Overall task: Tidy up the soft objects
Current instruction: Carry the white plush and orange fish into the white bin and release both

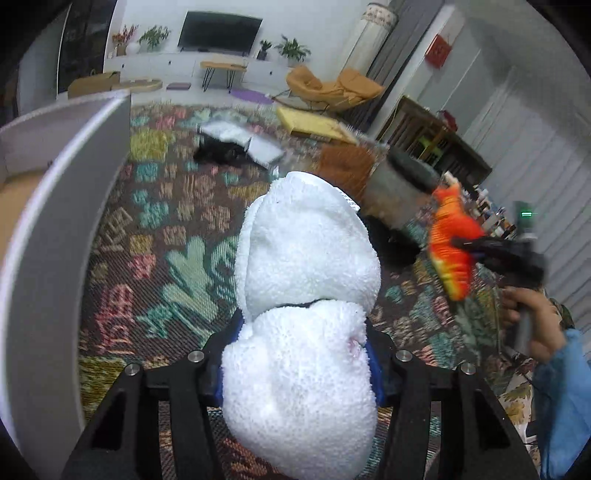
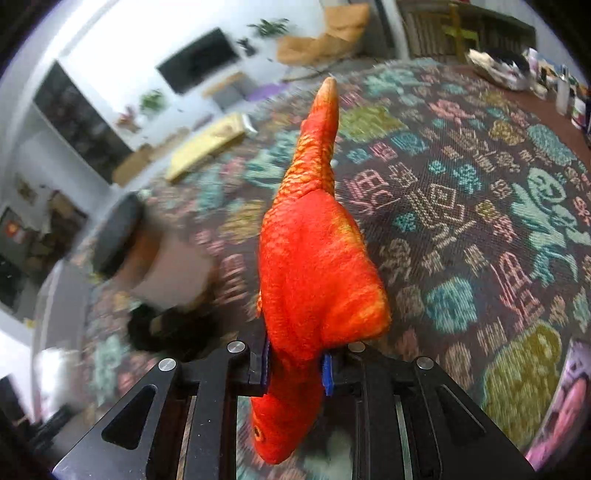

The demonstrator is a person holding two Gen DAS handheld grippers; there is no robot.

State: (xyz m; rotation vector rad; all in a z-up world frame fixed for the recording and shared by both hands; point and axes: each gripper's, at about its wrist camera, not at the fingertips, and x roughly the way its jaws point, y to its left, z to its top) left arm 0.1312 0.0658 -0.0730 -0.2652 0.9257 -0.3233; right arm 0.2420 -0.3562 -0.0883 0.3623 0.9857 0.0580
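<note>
Midway, by the look of it: both toys lifted, neither put away yet. Left tool (image 1: pixel 301 354) clamped on a white plush (image 1: pixel 306 295), blue pads pressed into its narrow waist, the bulk of it standing up ahead of the fingers and bulging back toward the camera. Right tool (image 2: pixel 295 363) clamped on an orange fish (image 2: pixel 317 258), gripped low on the body, tail pointing away, head with its eye hanging down between the fingers. Both carried in the air above the rug (image 1: pixel 166 229), well clear of it. From the left view, the fish (image 1: pixel 452 243) and the right tool seen off to the right, near but apart from the plush. A white-walled box (image 1: pixel 55 206) with a brown inside looming at the left edge, probably the place for the toys, though not certain; nothing seen in it from here. Still to do, as judged: carry both over, drop them in, then look for other soft things. On the rug, a woven pattern of teal, pink and yellow on dark brown; a dark-topped round container (image 1: pixel 402 181) near its far right side, a black-and-white heap (image 1: pixel 236 144) and a yellow cushion (image 1: pixel 314 123) toward its far edge. Beyond, a living room: wall TV (image 1: pixel 219 31) over a white cabinet, potted plants, an orange lounge chair (image 1: pixel 332 88), cluttered shelving along the right wall.
</note>
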